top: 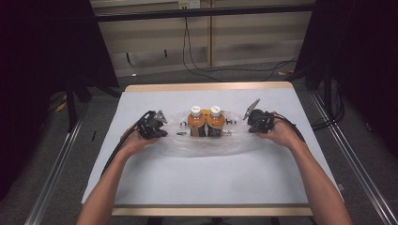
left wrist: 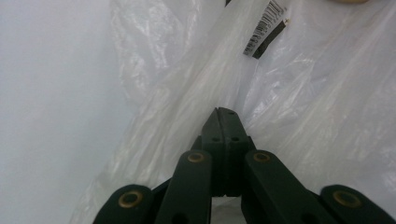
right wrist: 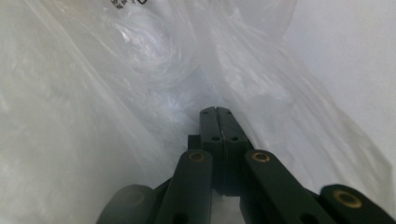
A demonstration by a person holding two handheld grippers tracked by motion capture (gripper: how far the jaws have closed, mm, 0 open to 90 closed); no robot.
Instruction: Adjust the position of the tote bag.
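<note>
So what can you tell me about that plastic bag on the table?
The bag is thin, clear, crinkled plastic, lying low and spread wide across the middle of the white table. Two orange bottles with white caps stand upright side by side in it, touching. The left gripper and the right gripper are each shut on a fold of the film at opposite ends, so the bag is stretched between them. A barcode label shows through the plastic.
</note>
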